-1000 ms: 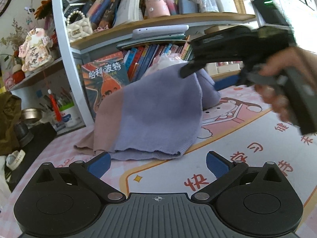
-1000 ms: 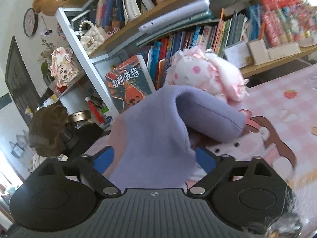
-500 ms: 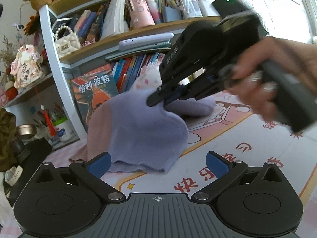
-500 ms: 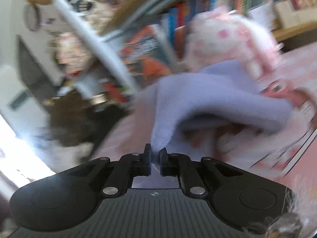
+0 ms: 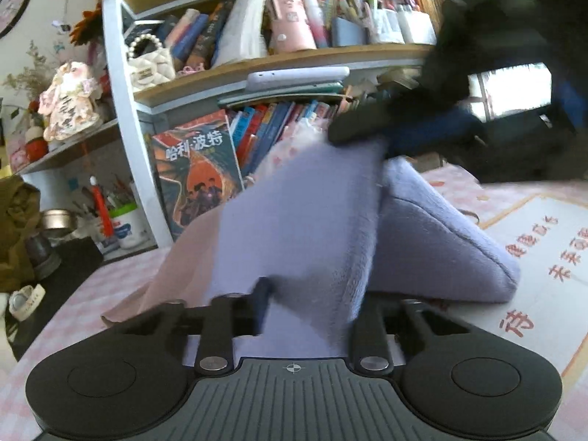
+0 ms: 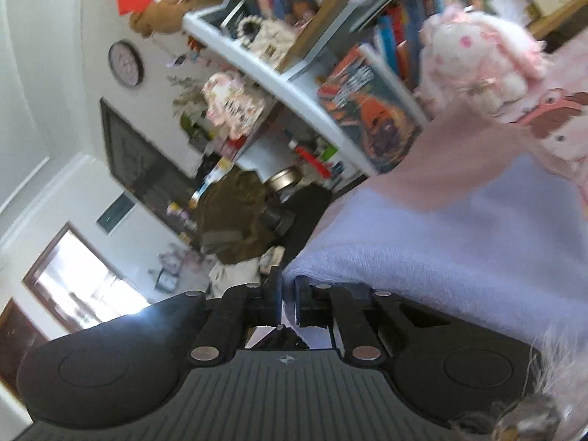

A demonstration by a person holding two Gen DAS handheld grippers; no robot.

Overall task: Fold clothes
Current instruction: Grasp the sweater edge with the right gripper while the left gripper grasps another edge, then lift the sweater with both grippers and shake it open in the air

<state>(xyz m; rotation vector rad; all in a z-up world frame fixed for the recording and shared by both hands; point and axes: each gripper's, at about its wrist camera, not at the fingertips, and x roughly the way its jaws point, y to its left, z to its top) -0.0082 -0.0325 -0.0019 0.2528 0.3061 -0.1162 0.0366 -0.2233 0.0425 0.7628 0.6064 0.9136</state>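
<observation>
A lilac and pale pink knit garment (image 5: 305, 217) is lifted off the pink patterned table (image 5: 544, 228). My left gripper (image 5: 305, 301) has closed in on the garment's lower hem; cloth hides the right finger. My right gripper (image 6: 288, 286) is shut on the lilac edge of the garment (image 6: 459, 231) and holds it raised; in the left wrist view it shows as a dark shape (image 5: 371, 125) pinching the top of the cloth. The garment's folded part (image 5: 441, 242) rests on the table to the right.
A white bookshelf (image 5: 121, 110) with books, a pearl bag and figurines stands behind the table. A pink plush toy (image 6: 477, 51) sits by the books. A brown bag (image 6: 235, 217) and a metal tin (image 5: 55, 220) lie at the left.
My left gripper moved forward from open and apart to closed on the garment's hem. My right gripper stayed shut on the cloth, lifted it higher and rolled to the side.
</observation>
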